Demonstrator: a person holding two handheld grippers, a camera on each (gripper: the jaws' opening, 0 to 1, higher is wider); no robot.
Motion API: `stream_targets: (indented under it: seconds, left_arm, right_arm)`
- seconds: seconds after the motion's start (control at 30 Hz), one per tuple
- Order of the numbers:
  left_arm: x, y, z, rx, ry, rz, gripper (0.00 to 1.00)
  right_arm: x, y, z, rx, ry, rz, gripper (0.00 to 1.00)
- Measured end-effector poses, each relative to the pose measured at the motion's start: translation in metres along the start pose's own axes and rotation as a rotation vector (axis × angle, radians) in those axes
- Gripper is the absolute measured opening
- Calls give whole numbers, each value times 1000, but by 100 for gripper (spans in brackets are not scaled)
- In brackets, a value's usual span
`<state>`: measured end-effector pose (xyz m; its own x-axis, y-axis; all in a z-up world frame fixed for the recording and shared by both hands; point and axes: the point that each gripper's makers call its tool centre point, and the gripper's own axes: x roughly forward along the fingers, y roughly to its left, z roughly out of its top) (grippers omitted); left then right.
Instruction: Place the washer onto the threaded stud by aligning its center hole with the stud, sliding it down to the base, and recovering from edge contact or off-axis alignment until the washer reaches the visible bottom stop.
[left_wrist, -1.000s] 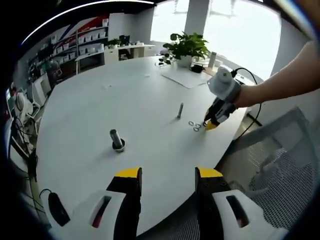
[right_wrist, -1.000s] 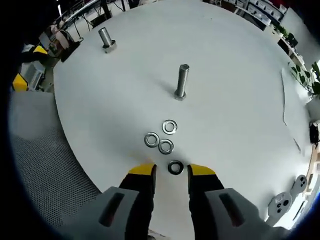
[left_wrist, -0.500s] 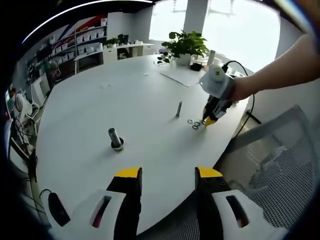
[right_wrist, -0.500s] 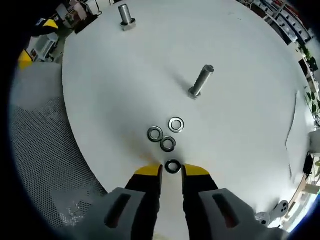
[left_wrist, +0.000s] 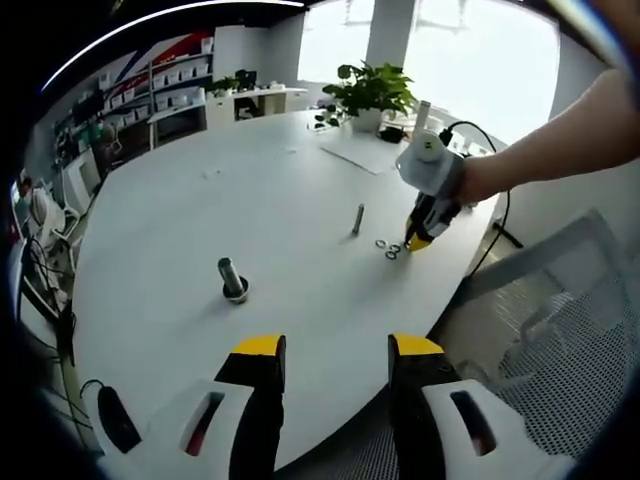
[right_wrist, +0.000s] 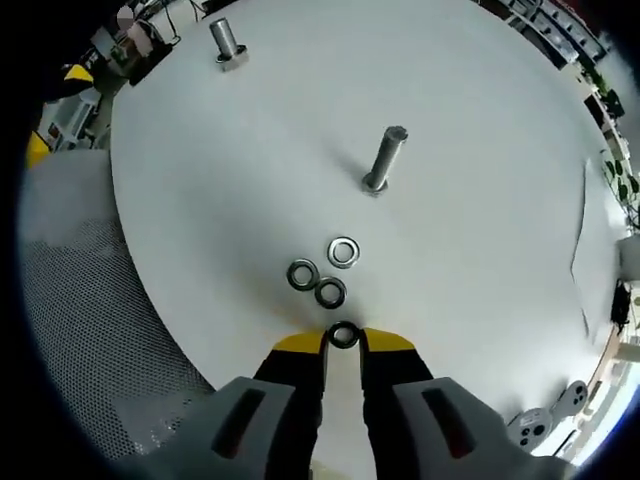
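A slim threaded stud (right_wrist: 383, 160) stands upright on the white round table (right_wrist: 480, 200). Three loose washers (right_wrist: 330, 293) lie in a cluster just short of it. My right gripper (right_wrist: 344, 342) has its yellow-tipped jaws closed in on a fourth washer (right_wrist: 344, 335), held at the fingertips near the table's edge. The left gripper view has the stud (left_wrist: 358, 219), the washers (left_wrist: 388, 248) and the right gripper (left_wrist: 414, 243) over them, held by a person's arm. My left gripper (left_wrist: 338, 350) hangs open over the near table edge, with nothing between its jaws.
A thicker bolt (left_wrist: 233, 280) stands on its head on the table's left part, also in the right gripper view (right_wrist: 225, 42). A potted plant (left_wrist: 372, 95) and a paper sheet (left_wrist: 372, 155) sit at the far side. A mesh chair (left_wrist: 560, 330) stands beside the table.
My right gripper's jaws have narrowed from a wide gap onto the washer between them. That view has tilted and shifted with the hand. The left gripper has hardly moved.
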<state>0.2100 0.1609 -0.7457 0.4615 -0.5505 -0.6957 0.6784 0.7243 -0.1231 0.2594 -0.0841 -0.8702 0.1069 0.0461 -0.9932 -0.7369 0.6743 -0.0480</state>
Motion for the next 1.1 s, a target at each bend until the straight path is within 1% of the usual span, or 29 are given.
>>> stream_targets:
  seconds: [0.13,0.2,0.3,0.37,0.6,0.67,0.8,0.93,1.1]
  left_arm:
    - [1,-1,-1,3,6,-3,39]
    - [-1,2,2,-1,-7,6,39]
    - [-1,4,1,-15,-3,10,39]
    - [-1,4,1,-14,-3,9,39]
    - [-2,4,3,-16,-12,11,39]
    - [-2,4,3,-15,-10,12,39]
    - [-2,4,2,-18,-7,9,39]
    - [-2,2,3,-11,-9,7,39]
    - [-3,5,3,-16,-10,16,40]
  right_arm:
    - [1,-2,1,18,45,-5,15]
    - [2,-2,1,16,61,-8,16]
    - [1,0,0,9,72,-17,15]
    - [1,-1,-1,43,75,-31,15]
    - [0,-1,-2,46,40,-43,15]
    - [0,-1,-1,57,34,-47,15]
    - [0,-1,-1,48,25,-61,15]
    - [-1,-2,-2,86,3,-56,14]
    - [-1,-2,-3,90,-22,-66,14]
